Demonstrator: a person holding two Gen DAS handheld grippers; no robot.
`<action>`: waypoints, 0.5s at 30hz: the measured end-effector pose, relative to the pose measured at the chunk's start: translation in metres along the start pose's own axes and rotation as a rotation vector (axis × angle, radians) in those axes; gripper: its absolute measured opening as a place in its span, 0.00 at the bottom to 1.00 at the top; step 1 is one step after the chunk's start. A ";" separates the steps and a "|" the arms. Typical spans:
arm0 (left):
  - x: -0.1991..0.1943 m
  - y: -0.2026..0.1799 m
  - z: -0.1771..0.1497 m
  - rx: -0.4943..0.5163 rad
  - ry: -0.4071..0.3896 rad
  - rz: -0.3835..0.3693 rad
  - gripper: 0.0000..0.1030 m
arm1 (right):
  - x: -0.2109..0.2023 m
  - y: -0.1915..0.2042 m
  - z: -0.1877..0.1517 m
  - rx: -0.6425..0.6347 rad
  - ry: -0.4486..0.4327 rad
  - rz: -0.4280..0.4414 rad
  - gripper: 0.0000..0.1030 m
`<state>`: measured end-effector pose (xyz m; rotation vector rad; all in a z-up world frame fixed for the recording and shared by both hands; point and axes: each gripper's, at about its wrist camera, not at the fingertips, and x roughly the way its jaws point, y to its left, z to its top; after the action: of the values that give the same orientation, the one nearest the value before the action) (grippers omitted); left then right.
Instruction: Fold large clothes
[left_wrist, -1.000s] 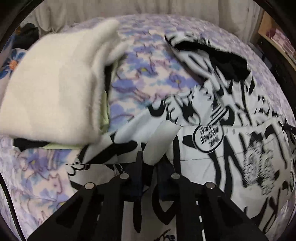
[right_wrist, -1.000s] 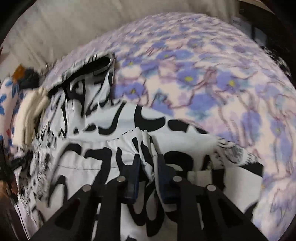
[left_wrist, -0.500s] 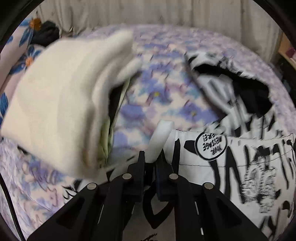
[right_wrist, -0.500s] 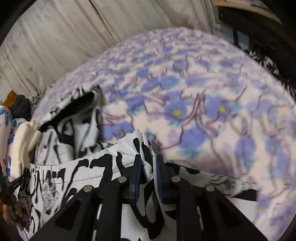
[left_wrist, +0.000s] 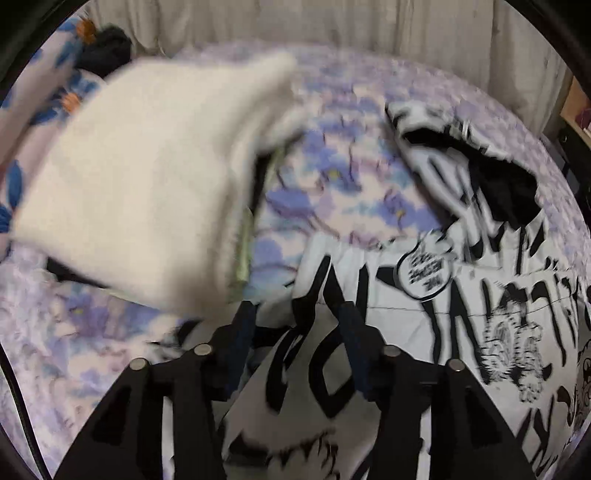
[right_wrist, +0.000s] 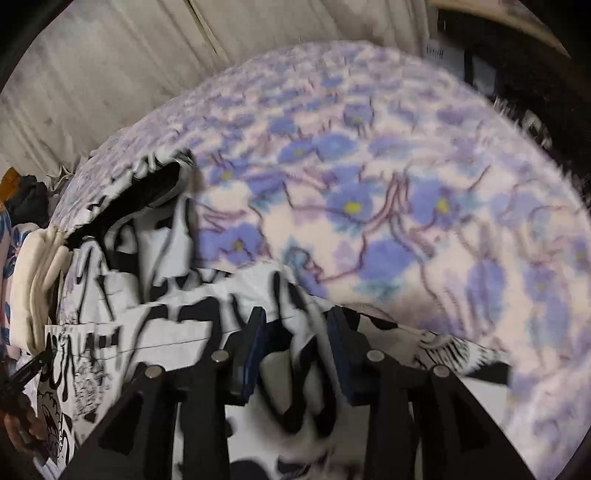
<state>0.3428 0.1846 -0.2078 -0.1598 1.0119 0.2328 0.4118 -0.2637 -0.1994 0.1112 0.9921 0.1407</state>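
A large white garment with black graphic print (left_wrist: 461, 306) lies spread on the bed, its dark-lined neck opening (left_wrist: 491, 181) at the far end. My left gripper (left_wrist: 297, 319) stands over its near-left corner. Its jaws are opening, and the cloth lies loose between the fingers (left_wrist: 245, 328). In the right wrist view the same garment (right_wrist: 155, 325) runs off to the left. My right gripper (right_wrist: 295, 326) is over its right edge with jaws opening. A raised fold of the cloth still stands between its fingers (right_wrist: 338, 332), no longer pinched.
A folded cream pile (left_wrist: 140, 177) with a green layer under it sits left of the garment, also visible as the cream pile (right_wrist: 33, 280). The bed's blue floral blanket (right_wrist: 406, 221) stretches right. A pale curtain (right_wrist: 110, 74) is behind; dark furniture (right_wrist: 517, 92) stands at far right.
Both grippers were shut on the garment's edge and have spread their jaws, letting the cloth go slack. The garment's near part now lies folded over towards the neck end.
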 end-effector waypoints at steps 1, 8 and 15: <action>-0.013 -0.003 -0.003 0.007 -0.036 0.010 0.45 | -0.015 0.014 -0.006 -0.016 -0.033 0.023 0.33; -0.064 -0.034 -0.063 -0.105 -0.051 -0.136 0.22 | -0.033 0.121 -0.081 -0.103 0.014 0.269 0.33; -0.041 -0.062 -0.120 0.004 -0.025 -0.036 0.22 | -0.002 0.157 -0.130 -0.229 0.034 0.235 0.30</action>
<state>0.2398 0.0910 -0.2340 -0.1710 0.9840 0.2000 0.2905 -0.1051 -0.2437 0.0153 0.9879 0.4717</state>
